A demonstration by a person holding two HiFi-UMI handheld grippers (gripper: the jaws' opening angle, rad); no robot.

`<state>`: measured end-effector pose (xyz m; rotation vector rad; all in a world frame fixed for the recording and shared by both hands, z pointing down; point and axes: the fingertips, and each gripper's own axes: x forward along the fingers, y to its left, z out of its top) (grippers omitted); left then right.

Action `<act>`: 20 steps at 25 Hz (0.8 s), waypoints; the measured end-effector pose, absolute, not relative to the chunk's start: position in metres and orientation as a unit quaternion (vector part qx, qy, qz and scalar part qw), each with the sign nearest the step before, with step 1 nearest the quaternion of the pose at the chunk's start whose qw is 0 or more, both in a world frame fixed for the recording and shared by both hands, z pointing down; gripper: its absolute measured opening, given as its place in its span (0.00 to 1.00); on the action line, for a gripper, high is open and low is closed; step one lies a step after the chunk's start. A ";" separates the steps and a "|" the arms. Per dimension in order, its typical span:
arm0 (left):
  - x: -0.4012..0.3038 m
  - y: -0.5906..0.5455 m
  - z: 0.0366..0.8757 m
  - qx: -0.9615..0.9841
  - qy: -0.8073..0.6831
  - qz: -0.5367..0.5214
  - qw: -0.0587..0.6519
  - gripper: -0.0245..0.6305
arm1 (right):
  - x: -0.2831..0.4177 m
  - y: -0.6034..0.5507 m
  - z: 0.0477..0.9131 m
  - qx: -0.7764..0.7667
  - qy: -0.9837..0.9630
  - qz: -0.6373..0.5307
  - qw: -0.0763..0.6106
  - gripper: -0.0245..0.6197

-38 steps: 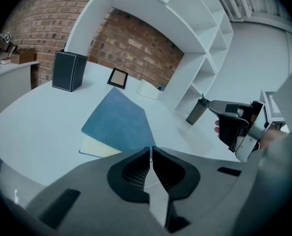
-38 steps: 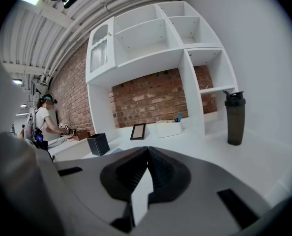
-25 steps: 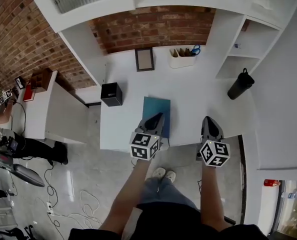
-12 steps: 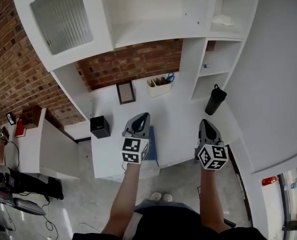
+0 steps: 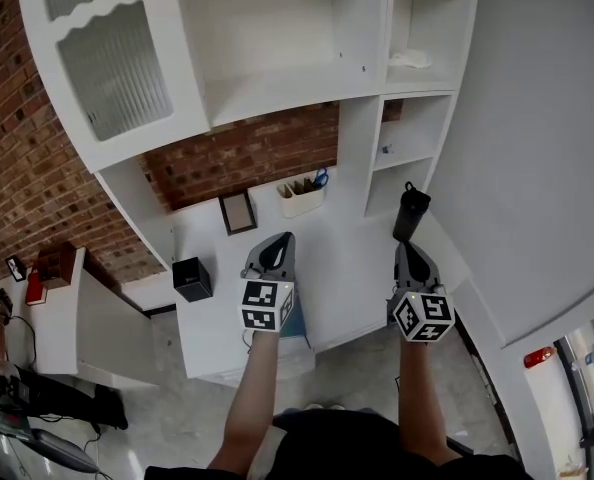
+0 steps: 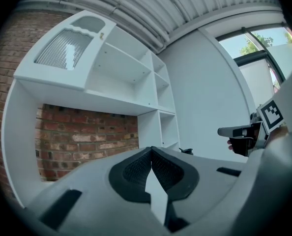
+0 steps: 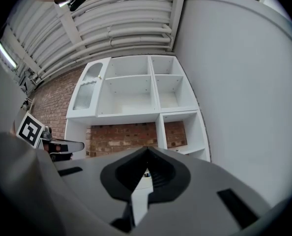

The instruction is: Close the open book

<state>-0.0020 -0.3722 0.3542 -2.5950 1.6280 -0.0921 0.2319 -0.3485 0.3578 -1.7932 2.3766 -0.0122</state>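
The blue book lies flat on the white desk near its front edge. Only a sliver of its cover shows beside my left gripper's marker cube. My left gripper hovers above the book, shut and empty, pointing level at the brick wall. In the left gripper view its jaws meet at the tip. My right gripper hangs over the desk's right end, clear of the book, also shut on nothing, its tips together. Each gripper shows at the edge of the other's view.
On the desk stand a black box, a picture frame, a white holder with scissors and a black bottle. White shelving rises above the desk against the brick wall.
Both grippers have risen from the desk and now point level. The head view has tilted up, showing more shelving. The left gripper now covers most of the book.
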 end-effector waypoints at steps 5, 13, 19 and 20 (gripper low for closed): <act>-0.003 -0.369 0.354 -0.847 0.529 -0.030 0.037 0.05 | 0.230 -0.345 0.356 -0.601 0.795 -0.003 0.076 0.04; 0.001 -0.363 0.366 -0.851 0.523 -0.042 0.033 0.05 | 0.226 -0.339 0.358 -0.597 0.799 -0.004 0.073 0.04; 0.006 -0.359 0.367 -0.854 0.517 -0.048 0.029 0.05 | 0.227 -0.335 0.353 -0.598 0.798 -0.003 0.069 0.04; 0.007 -0.359 0.368 -0.855 0.515 -0.049 0.027 0.05 | 0.227 -0.334 0.353 -0.599 0.798 -0.003 0.069 0.04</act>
